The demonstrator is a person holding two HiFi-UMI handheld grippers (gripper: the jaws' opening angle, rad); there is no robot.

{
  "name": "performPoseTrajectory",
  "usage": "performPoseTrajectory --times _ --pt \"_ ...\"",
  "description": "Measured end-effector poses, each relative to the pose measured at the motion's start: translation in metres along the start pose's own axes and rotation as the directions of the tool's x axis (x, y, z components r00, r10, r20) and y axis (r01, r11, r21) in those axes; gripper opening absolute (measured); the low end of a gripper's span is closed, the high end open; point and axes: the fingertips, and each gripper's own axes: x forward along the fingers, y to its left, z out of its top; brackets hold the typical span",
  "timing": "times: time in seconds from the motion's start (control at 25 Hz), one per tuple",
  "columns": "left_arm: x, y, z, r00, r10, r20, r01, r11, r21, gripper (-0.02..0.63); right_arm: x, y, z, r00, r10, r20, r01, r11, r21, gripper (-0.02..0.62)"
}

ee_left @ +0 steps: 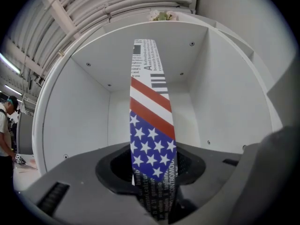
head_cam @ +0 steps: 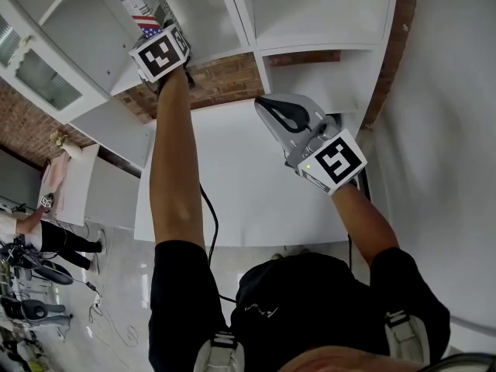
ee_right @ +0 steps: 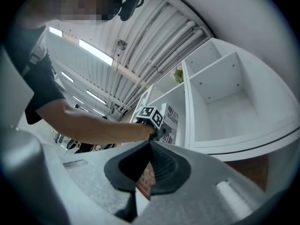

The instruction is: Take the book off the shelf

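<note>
Gripping the book [ee_left: 151, 125] at the lower end of its narrow edge, the left hand-held gripper [ee_left: 154, 196] sits bottom centre of its own view, jaws clamped either side of the stars-and-stripes cover; the book is roughly on end, alone, in an open white compartment of the shelf [ee_left: 79, 116], filling the middle of that frame; in the head view it shows at the upper left, past the marker cube; the right hand-held gripper [ee_right: 146, 170] is clenched on nothing, jaws together; in the head view it is centre right over the white counter [head_cam: 232, 192], well apart from the book.

Handling, as a judgement: it looks like a thin paperback, probably light, so one gripper should carry it; the glossy printed cover is likely slippery; a thin soft cover may flex or swing if held at one end only; there are no neighbours to drag out.

The best hold looks like cover to cover across the narrow edge, a bit nearer the middle so it does not pivot; the pull should be straight out of the opening, clear of the compartment walls; risks are slipping in the pads or tipping sideways once off the shelf.
</note>
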Motion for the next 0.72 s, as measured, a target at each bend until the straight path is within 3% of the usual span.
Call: performPoseTrajectory --times 0.24,0.48,0.72 --pt "-0.014 0.004 0.004 0.999 -0.003 0.034 0.004 0.999 -0.049 0.152 0.009 0.004 -0.002 1.000 -0.005 0.001 0.005 1.000 0.006 0.002" --pt "-0.050 0.006 0.012 0.991 -0.072 0.116 0.087 0.988 -0.128 0.151 0.014 0.004 0.005 1.000 -0.024 0.016 0.023 1.000 0.015 0.002" --pt "-0.109 0.008 0.015 0.963 -0.158 0.219 0.192 0.971 -0.144 0.152 0.023 0.016 0.010 1.000 -0.019 0.018 0.019 1.000 0.004 0.002"
